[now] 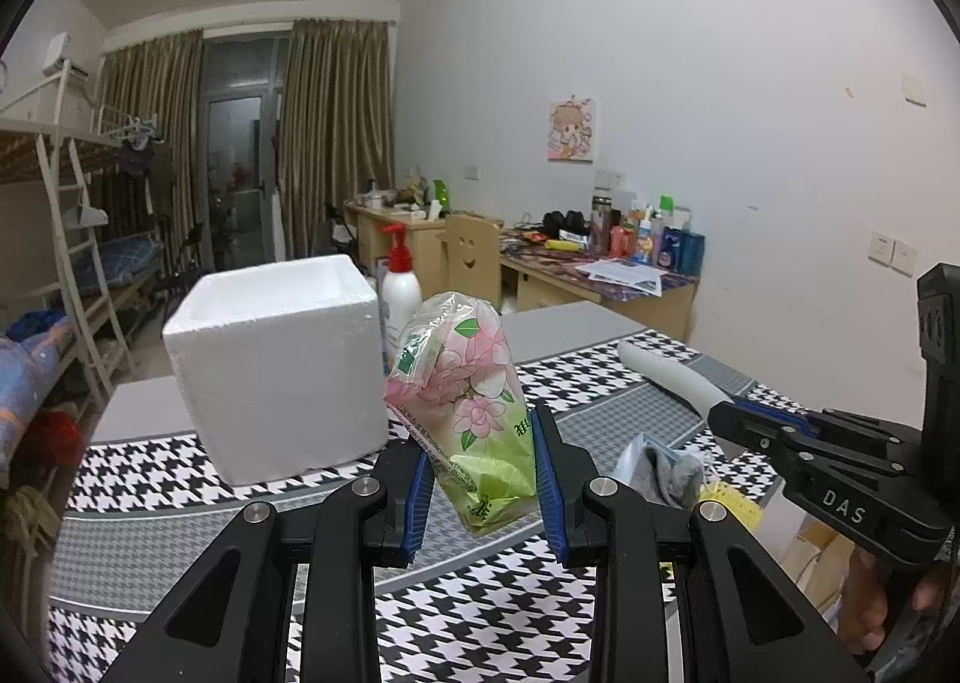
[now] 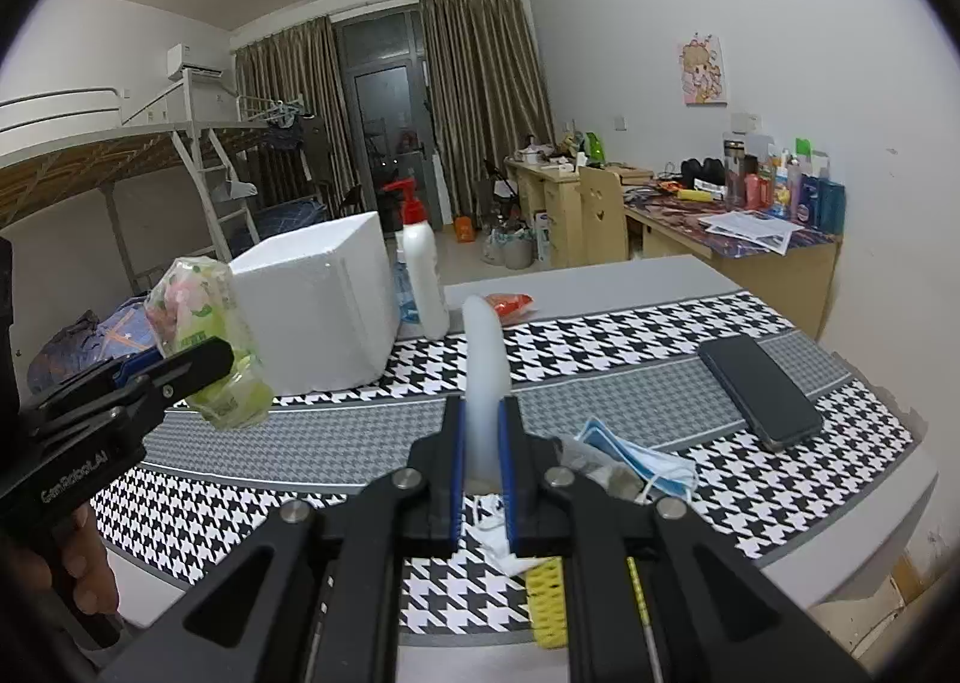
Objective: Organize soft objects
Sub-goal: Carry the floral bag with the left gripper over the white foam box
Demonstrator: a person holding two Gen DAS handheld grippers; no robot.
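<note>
My left gripper (image 1: pixel 483 482) is shut on a flowered green-and-pink tissue pack (image 1: pixel 474 407), held above the table just right of the white foam box (image 1: pixel 276 359). From the right wrist view the same tissue pack (image 2: pixel 207 335) hangs in the left gripper (image 2: pixel 180 365), left of the foam box (image 2: pixel 318 311). My right gripper (image 2: pixel 480 473) is shut on a long white soft tube-like object (image 2: pixel 486 377) that sticks forward and up. In the left wrist view that white object (image 1: pixel 666 377) juts out from the right gripper (image 1: pixel 738 419).
A houndstooth cloth (image 2: pixel 600 341) covers the table. On it lie a black phone (image 2: pixel 759 389), a blue face mask (image 2: pixel 636 458), grey fabric (image 1: pixel 666 473), a yellow item (image 2: pixel 549 599) and an orange packet (image 2: pixel 507 305). A red-pump white bottle (image 2: pixel 423 275) stands beside the box.
</note>
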